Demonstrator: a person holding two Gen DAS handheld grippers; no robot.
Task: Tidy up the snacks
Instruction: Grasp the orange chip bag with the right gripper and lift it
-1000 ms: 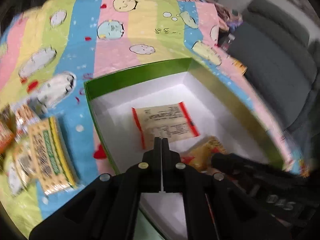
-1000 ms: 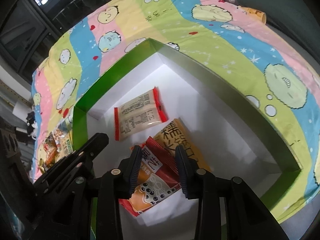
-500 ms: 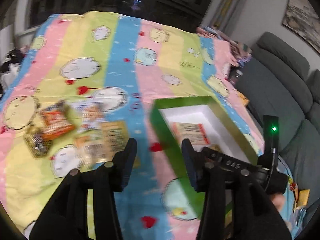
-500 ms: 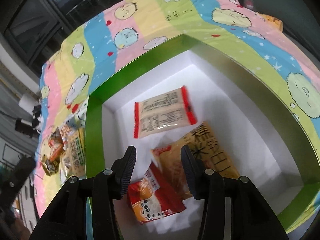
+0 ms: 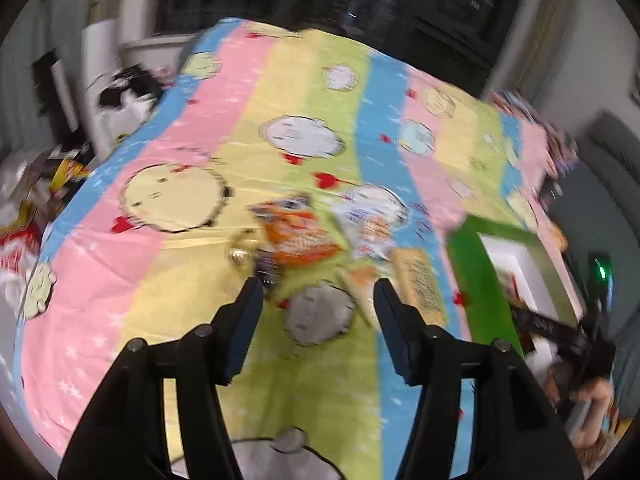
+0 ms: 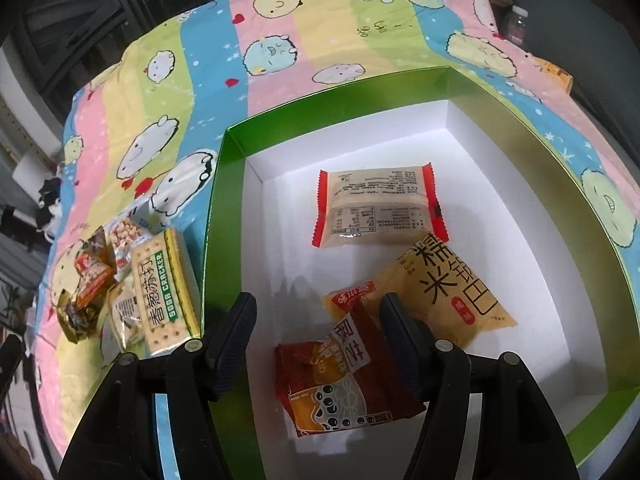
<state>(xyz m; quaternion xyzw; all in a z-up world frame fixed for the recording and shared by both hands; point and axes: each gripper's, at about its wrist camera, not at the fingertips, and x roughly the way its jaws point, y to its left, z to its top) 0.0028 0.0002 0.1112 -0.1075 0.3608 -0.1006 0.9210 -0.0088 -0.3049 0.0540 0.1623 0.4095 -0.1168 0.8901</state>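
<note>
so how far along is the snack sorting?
Done: three packets lie in the green box. In hand: nothing; the left claw and right claw are both opening, empty. Left: the pile beside the box, including the soda cracker pack.

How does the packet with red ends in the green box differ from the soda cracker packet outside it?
The packet with red ends lies inside the green box, apart from the other packets; the soda cracker packet lies on the striped cloth, against a pile of snacks. The first has red crimped ends, the second green lettering. Both are pale, rectangular and lie flat.
</note>
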